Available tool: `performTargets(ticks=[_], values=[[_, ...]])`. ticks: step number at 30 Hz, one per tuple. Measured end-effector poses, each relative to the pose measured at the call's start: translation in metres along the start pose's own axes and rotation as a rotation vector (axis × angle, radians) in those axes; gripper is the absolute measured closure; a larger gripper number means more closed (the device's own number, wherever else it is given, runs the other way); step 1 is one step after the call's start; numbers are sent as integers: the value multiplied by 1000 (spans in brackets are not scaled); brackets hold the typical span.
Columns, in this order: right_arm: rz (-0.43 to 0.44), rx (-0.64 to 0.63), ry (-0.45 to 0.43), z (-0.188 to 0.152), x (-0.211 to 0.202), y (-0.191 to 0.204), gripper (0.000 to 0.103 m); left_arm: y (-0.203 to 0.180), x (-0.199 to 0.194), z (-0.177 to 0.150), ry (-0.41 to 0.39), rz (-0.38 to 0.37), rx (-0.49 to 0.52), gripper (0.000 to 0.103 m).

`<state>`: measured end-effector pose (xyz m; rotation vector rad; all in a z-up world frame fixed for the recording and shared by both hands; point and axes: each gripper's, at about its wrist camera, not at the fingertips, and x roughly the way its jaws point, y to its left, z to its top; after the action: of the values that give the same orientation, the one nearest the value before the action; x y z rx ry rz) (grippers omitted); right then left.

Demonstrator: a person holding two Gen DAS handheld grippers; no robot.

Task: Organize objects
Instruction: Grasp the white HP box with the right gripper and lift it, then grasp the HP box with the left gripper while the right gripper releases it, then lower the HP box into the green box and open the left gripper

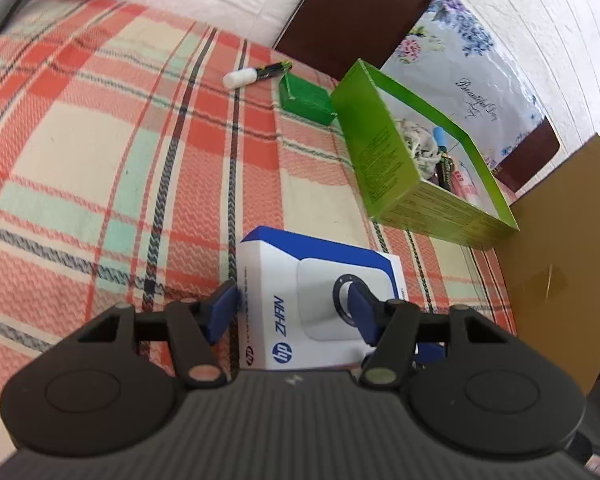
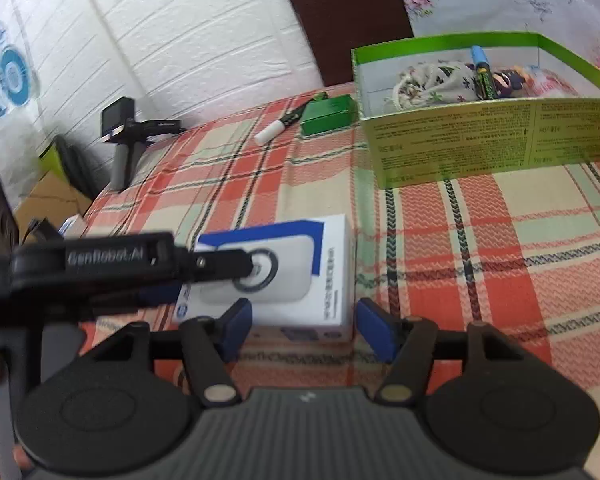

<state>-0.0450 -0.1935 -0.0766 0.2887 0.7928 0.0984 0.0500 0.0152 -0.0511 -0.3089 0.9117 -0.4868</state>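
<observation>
White-and-blue box [image 1: 300,304] sits lower centre on the plaid cloth [image 1: 100,160]; your left gripper [image 1: 296,306] straddles it, jaws parted, not clamping; right gripper [image 2: 302,322] released beside it.

- Plaid cloth [image 1: 100,128] in coral red, cream and mint, with dark braided lines.
- White and blue small box [image 1: 316,304].
- Lime-green open box [image 1: 384,160] with fine print on its sides.
- Dark green packet [image 1: 306,98].
- White-capped black marker [image 1: 256,74].
- Floral pale-blue pillow [image 1: 472,80].
- Black claws, blue pads [image 1: 224,308].

White-blue HP box [image 1: 300,312] flat, green carton [image 1: 416,160] open
</observation>
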Motion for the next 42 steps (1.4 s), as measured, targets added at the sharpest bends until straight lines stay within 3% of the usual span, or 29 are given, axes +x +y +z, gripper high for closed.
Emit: performTargets(ticks=[2, 4, 8, 11, 15, 19, 21, 22, 23, 26, 29, 34, 38, 42], values=[[-26, -128, -22, -8, -5, 17, 24, 0, -14, 2, -42, 25, 16, 41], [-65, -247, -64, -15, -11, 32, 24, 6, -30, 6, -84, 40, 13, 41], [-71, -367, -132, -21, -19, 48, 18, 17, -49, 6, -107, 69, 11, 40], [-49, -401, -146, -26, -15, 48, 14, 25, -49, 1, -90, 57, 1, 39], [-54, -398, -124, -25, -2, 39, 13, 27, -29, 0, -2, -5, -24, 39], [-57, -387, -104, -27, 10, 25, 13, 11, -4, -3, 57, 12, 40, 39], [-53, -373, -81, -26, 20, 18, 13, 9, 8, -5, 71, -14, 40, 32], [-42, -366, -70, -25, 26, 15, 14, 10, 12, -5, 73, -32, 37, 32], [-23, -360, -55, -23, 31, 14, 22, 9, 15, -5, 70, -46, 39, 34], [-9, -343, -70, -18, 33, 14, 28, -4, 11, 1, 58, -10, 76, 36], [18, -309, -131, -2, 16, 7, 41, -30, -14, 25, -45, -11, 133, 40], [-32, -276, -311, 49, -13, -14, 44, -88, -24, 75, -189, -52, 278, 40], [-154, -301, -421, 84, -21, -41, 41, -123, 6, 105, -189, -121, 302, 39], [-335, -338, -429, 99, -3, -73, 41, -155, 57, 120, -136, -160, 311, 40]])
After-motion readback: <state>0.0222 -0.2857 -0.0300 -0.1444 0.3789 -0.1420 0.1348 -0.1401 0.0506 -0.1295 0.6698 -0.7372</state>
